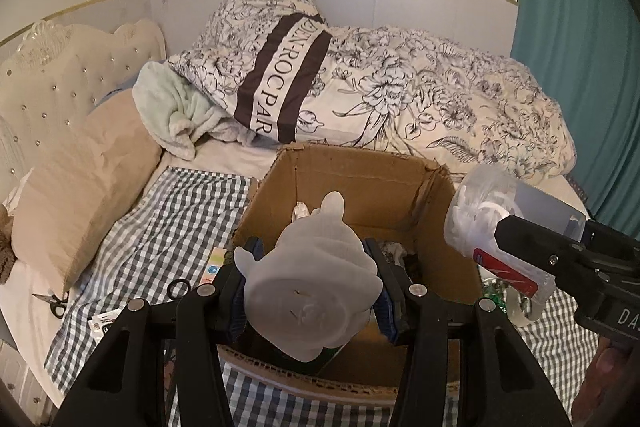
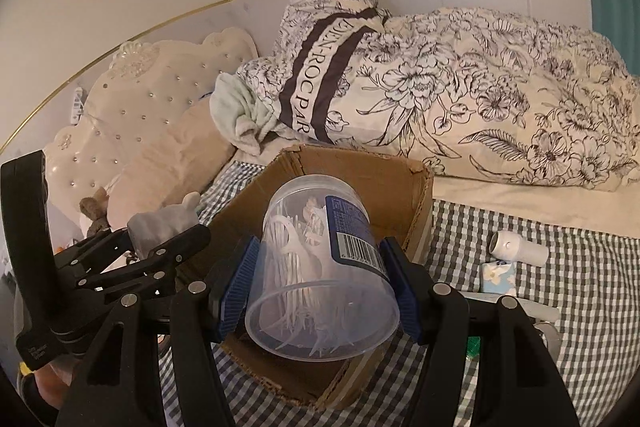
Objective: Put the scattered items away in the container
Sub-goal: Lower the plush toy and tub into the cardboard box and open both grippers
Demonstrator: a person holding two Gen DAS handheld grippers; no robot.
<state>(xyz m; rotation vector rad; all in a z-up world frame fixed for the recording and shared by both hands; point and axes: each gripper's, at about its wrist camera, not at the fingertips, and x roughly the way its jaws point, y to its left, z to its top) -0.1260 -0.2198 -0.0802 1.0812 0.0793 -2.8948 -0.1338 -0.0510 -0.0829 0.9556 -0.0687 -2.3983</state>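
Bedroom clutter fills both views: a bed spread with a gingham cloth (image 2: 520, 307), and on it, at centre frame, an open cardboard box (image 1: 352, 195) that serves as our container.

Nearest in the left wrist view, our left gripper (image 1: 310, 283) is clenched on a pale grey figurine (image 1: 310, 291), base toward the lens, its fingers (image 1: 252, 255) pressing both flanks. We hold it over the box mouth, which we judge is so that letting go drops it straight in. In the right wrist view our right gripper (image 2: 320, 279) grips a clear plastic tub of floss picks (image 2: 320, 275), tipped so its bottom faces the camera and its blue barcode label sits to the right. It too hangs over the box, nearer the right rim, so the two loads do not collide.

Inside the box we make out some crumpled white and dark pieces, too dim to name.

Further out, at lower left of the left view, black-handled scissors (image 1: 56, 303) lie on the cloth; at right of the right view a small white device (image 2: 518, 249) and a tissue pack (image 2: 498, 277) lie unpicked. We judge the tidying partly done.

Beyond, a floral duvet (image 2: 500, 107), a mint towel (image 1: 180, 115) and a tufted cream headboard (image 1: 52, 79) stand against the wall.
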